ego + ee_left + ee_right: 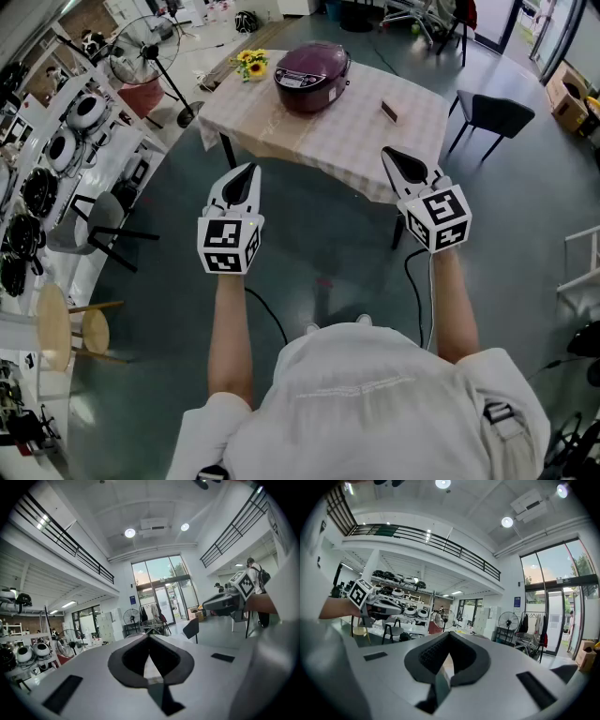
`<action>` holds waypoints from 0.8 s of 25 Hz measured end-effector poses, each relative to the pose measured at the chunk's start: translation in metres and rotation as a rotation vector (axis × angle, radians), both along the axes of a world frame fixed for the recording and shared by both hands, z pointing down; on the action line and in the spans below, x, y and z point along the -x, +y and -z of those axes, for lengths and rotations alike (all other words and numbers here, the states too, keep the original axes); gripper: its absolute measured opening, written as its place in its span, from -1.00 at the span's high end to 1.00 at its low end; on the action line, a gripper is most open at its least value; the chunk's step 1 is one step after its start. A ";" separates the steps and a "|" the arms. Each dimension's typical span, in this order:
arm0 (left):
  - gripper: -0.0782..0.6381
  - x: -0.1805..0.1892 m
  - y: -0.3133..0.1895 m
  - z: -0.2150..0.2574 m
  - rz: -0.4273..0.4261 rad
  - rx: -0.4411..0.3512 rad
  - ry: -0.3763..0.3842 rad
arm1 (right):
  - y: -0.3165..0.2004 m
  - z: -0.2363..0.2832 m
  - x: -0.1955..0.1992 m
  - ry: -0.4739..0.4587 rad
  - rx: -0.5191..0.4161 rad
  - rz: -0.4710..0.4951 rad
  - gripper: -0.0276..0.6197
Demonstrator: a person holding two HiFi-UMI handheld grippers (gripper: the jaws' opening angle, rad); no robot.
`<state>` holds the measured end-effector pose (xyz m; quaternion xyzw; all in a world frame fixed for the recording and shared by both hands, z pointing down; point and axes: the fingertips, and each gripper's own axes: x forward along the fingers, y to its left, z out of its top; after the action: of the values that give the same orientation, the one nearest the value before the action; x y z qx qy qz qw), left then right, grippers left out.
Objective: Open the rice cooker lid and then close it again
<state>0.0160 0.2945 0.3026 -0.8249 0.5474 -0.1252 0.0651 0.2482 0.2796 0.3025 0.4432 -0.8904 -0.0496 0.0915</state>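
A dark purple rice cooker [312,75] with its lid down sits on the far side of a table with a checked cloth [328,131]. My left gripper [251,169] and right gripper [387,154] are both held in the air in front of the table's near edge, well short of the cooker. Both are shut with nothing between the jaws. In the left gripper view my left gripper [149,637] points nearly level across the room, and the right gripper [225,603] shows at its right. The right gripper view shows my right gripper [449,634] tips meeting, with the left gripper [377,605] at its left.
Yellow flowers [250,64] lie at the table's far left, and a small dark object [389,112] rests on its right side. A dark chair [492,114] stands to the right, a floor fan [142,56] to the left, and a shelf of cookers [37,178] along the left wall.
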 end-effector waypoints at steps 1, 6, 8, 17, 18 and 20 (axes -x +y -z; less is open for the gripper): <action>0.74 0.001 0.001 0.000 0.000 -0.001 -0.002 | 0.000 0.000 0.000 0.003 -0.002 -0.001 0.84; 0.74 0.004 0.003 -0.001 -0.004 -0.003 -0.006 | 0.002 0.001 0.003 -0.024 -0.010 0.004 0.84; 0.74 0.005 0.004 -0.001 -0.006 -0.003 -0.007 | 0.003 0.004 0.003 -0.052 -0.010 0.012 0.84; 0.73 0.015 0.004 0.000 -0.013 -0.011 -0.007 | 0.003 0.000 0.014 -0.025 -0.008 0.008 0.83; 0.73 0.016 0.003 0.000 -0.014 -0.014 -0.008 | 0.002 0.000 0.016 -0.027 -0.005 0.003 0.83; 0.71 0.017 0.003 0.000 -0.027 -0.020 -0.007 | 0.000 -0.001 0.019 -0.025 0.001 0.005 0.68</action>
<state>-0.0013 0.2971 0.3028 -0.8310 0.5373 -0.1217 0.0770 0.2291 0.2797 0.3036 0.4416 -0.8925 -0.0439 0.0805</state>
